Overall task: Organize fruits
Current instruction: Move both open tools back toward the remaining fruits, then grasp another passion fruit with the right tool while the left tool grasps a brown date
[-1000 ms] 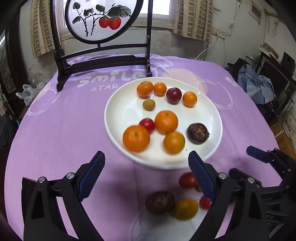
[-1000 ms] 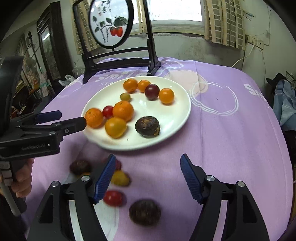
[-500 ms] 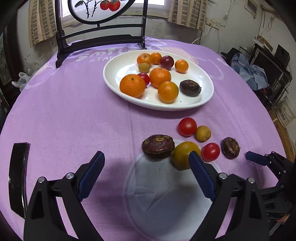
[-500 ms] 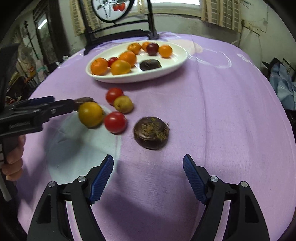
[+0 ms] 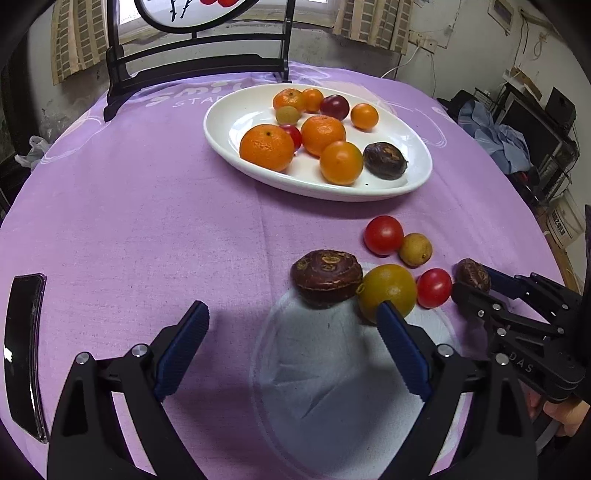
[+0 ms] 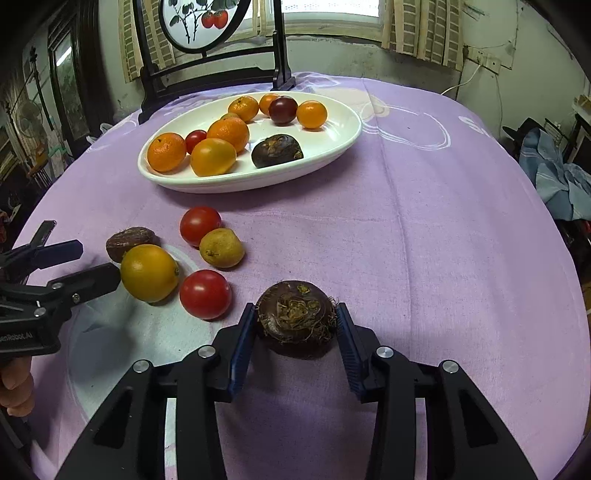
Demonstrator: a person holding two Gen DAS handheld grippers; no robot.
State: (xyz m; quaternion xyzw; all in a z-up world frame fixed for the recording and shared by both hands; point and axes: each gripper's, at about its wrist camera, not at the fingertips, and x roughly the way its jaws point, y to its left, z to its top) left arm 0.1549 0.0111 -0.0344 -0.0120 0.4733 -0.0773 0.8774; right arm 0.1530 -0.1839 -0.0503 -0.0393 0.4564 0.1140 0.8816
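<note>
A white oval plate [image 5: 236, 122] [image 6: 347, 129] holds several oranges, small tomatoes and a dark brown fruit. Loose on the purple cloth lie two red tomatoes [image 6: 205, 294], a yellow-green fruit [image 6: 221, 247], a yellow-orange citrus [image 6: 149, 273] [image 5: 388, 291] and a brown water chestnut [image 5: 327, 277]. My right gripper [image 6: 296, 325] is closed around another brown water chestnut [image 6: 295, 317] resting on the cloth, pads at its sides; it also shows in the left wrist view [image 5: 473, 275]. My left gripper [image 5: 291, 325] is open and empty, just short of the brown chestnut and the citrus.
A black wooden stand with a round painted screen [image 6: 207, 22] stands at the table's far edge. A black phone [image 5: 24, 347] lies at the left edge. A pale circle printed on the cloth [image 5: 332, 387] lies under the left gripper. Clutter sits beyond the table's right side.
Both grippers pulled back from the plate toward the loose fruit. The right gripper has moved onto the near water chestnut and closed its jaws against it. The left gripper stayed open.
</note>
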